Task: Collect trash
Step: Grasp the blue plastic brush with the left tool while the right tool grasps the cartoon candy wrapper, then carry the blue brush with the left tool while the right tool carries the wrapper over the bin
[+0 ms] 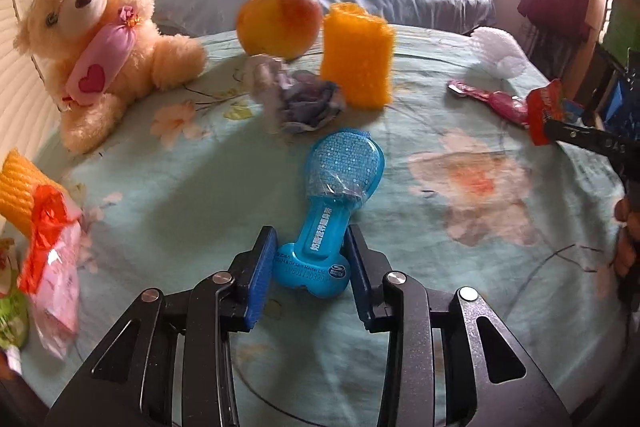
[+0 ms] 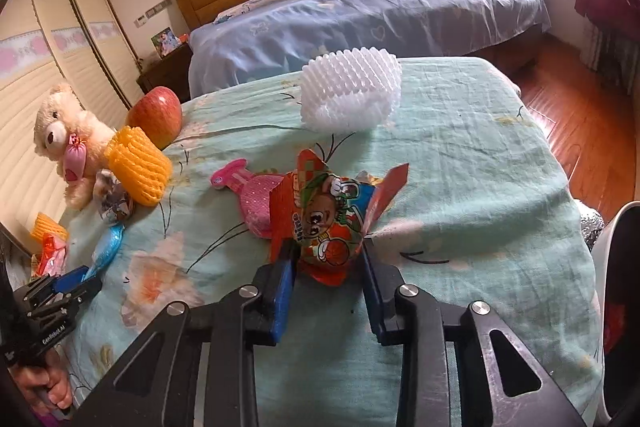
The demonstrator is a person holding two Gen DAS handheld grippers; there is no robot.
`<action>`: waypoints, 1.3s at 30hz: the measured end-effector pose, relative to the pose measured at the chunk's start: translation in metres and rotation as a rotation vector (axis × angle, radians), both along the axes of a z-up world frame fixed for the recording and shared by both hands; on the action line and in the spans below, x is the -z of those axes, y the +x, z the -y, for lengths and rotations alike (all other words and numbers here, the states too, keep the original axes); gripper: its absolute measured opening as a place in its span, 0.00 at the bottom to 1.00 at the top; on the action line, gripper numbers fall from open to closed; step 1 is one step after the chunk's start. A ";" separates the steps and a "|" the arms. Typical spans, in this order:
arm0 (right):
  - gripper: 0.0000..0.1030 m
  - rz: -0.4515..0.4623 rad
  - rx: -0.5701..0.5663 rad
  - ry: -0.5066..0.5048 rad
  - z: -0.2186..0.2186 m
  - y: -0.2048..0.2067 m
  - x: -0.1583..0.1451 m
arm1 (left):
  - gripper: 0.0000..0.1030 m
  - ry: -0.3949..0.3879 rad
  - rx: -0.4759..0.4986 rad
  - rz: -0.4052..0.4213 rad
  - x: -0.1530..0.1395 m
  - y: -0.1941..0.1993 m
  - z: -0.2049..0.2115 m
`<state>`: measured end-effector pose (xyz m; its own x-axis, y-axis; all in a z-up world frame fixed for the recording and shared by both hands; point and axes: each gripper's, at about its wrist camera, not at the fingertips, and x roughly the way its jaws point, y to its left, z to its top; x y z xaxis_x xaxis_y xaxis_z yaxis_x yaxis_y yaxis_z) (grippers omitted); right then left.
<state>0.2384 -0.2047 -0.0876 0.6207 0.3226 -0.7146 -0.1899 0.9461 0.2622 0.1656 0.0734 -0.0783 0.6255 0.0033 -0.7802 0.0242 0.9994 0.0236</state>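
Observation:
My left gripper (image 1: 310, 239) has its jaws on both sides of the handle end of a blue plastic blister pack (image 1: 334, 195) lying on the green sheet; they look closed on it. My right gripper (image 2: 328, 251) is shut on an orange snack wrapper (image 2: 332, 215) and holds it above the sheet; the wrapper also shows in the left wrist view (image 1: 542, 111). A pink blister pack (image 2: 250, 195) lies just behind the wrapper. A crumpled grey wrapper (image 1: 296, 99) lies in front of an orange foam fruit net (image 1: 358, 55). A white foam net (image 2: 352, 91) sits farther back.
A teddy bear (image 1: 88, 43) and an apple (image 1: 280, 21) sit at the far left. More wrappers and an orange net (image 1: 44, 227) lie at the left edge. A white bin rim (image 2: 618, 307) stands at right. A blue bed (image 2: 360, 15) is behind.

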 end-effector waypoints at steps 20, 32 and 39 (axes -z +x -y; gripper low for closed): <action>0.25 0.031 0.033 0.063 0.052 -0.052 -0.014 | 0.33 -0.110 0.184 0.004 -0.007 -0.015 0.117; 0.25 0.036 0.122 0.086 0.103 -0.080 -0.014 | 0.33 -0.109 0.302 0.010 -0.015 -0.016 0.186; 0.25 0.038 0.174 0.089 0.131 -0.095 -0.012 | 0.33 -0.104 0.353 0.016 -0.018 -0.019 0.216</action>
